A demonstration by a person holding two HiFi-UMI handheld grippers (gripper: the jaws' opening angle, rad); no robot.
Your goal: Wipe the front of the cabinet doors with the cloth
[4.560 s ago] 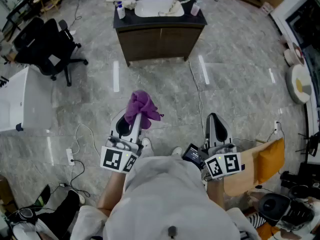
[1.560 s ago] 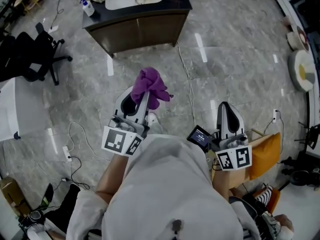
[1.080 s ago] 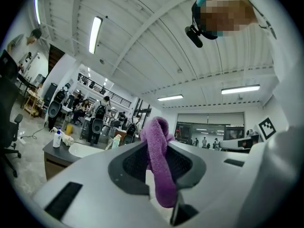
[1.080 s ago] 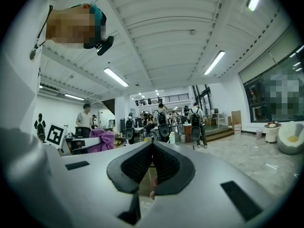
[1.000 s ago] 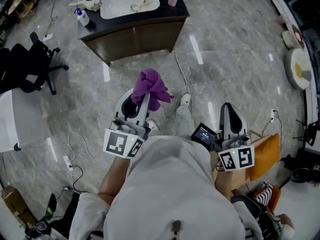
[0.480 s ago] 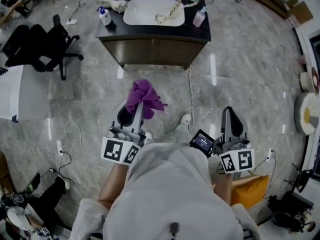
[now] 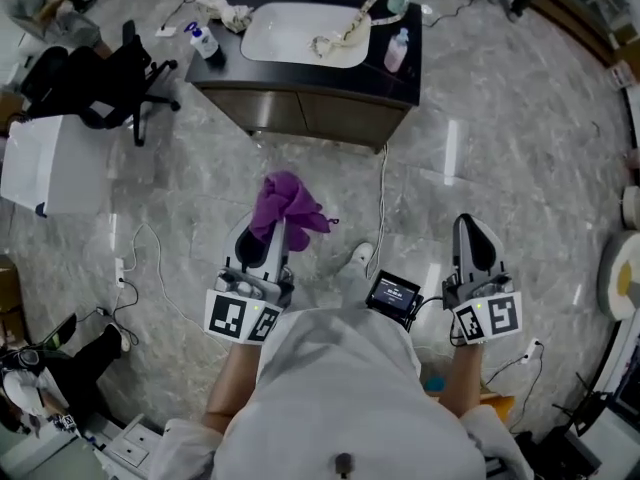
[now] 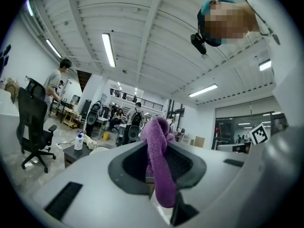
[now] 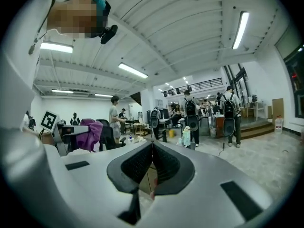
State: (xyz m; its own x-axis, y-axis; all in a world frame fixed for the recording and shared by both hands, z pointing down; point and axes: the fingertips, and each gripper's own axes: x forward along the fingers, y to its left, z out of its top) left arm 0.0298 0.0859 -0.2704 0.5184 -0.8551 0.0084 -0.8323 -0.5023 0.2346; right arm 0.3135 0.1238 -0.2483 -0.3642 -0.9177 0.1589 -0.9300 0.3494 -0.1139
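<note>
Wiping not yet begun: the left gripper [image 7: 272,243] clamps the purple cloth [image 7: 287,202], well short of the vanity cabinet doors [image 7: 312,118]. The right gripper [image 7: 474,253], jaws pressed together on nothing, is also well clear of the cabinet.

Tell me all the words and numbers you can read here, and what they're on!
No text here can be read.
Screen: lit, but the print is too small.
Pump bottle: label too small.
Pink bottle: label too small.
Markers: black-and-white square patterns, no letters.
</note>
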